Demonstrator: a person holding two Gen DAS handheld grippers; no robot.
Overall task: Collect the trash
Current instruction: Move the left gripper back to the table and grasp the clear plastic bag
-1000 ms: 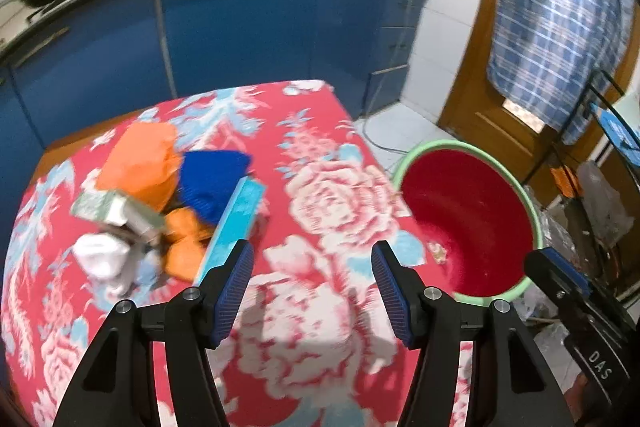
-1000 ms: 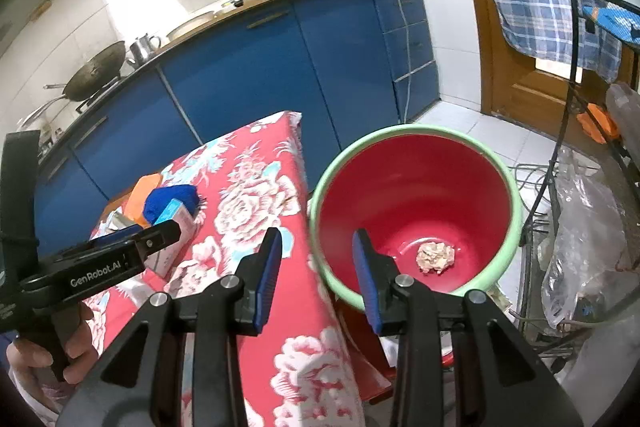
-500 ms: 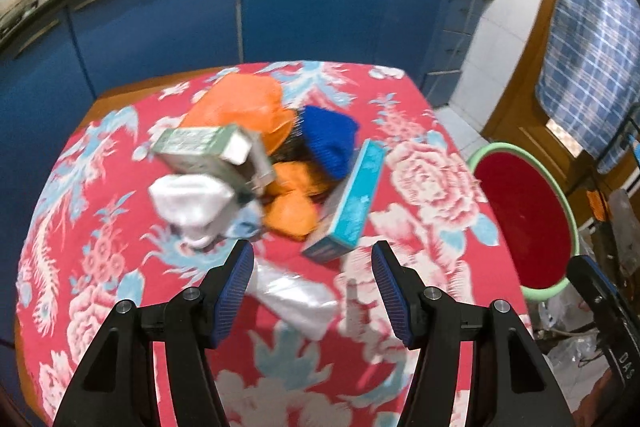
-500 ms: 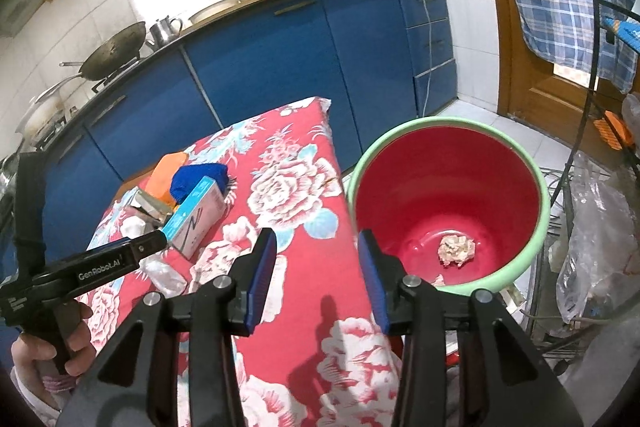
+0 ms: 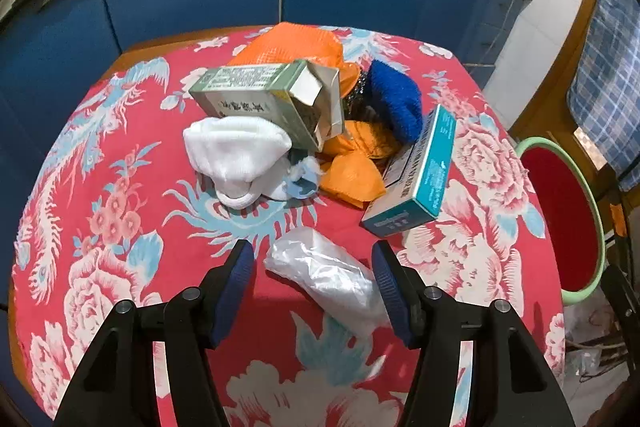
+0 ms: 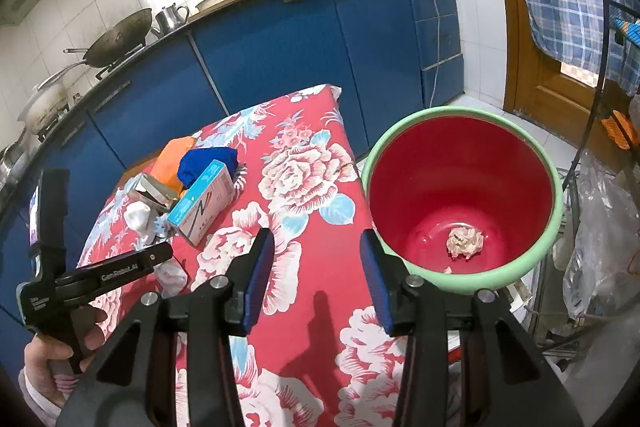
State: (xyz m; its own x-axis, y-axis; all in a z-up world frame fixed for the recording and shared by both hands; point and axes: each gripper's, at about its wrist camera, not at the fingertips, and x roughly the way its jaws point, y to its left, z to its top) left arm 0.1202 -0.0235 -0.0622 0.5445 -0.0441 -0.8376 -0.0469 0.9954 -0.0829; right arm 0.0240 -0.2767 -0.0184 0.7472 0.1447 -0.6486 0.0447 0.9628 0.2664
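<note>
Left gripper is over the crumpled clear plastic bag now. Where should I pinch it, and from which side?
Pinch the crumpled clear plastic bag across its narrow middle, coming down from above. It lies flat on the tablecloth as a long lump slanting between the open left gripper fingers, apart from the other trash, so probably only a small roll is needed to square up.

The left gripper, at nine o'clock in the right wrist view, bears "GenRobot.AI" in white along its black arm. Print on the green carton and teal box is unreadable.
</note>
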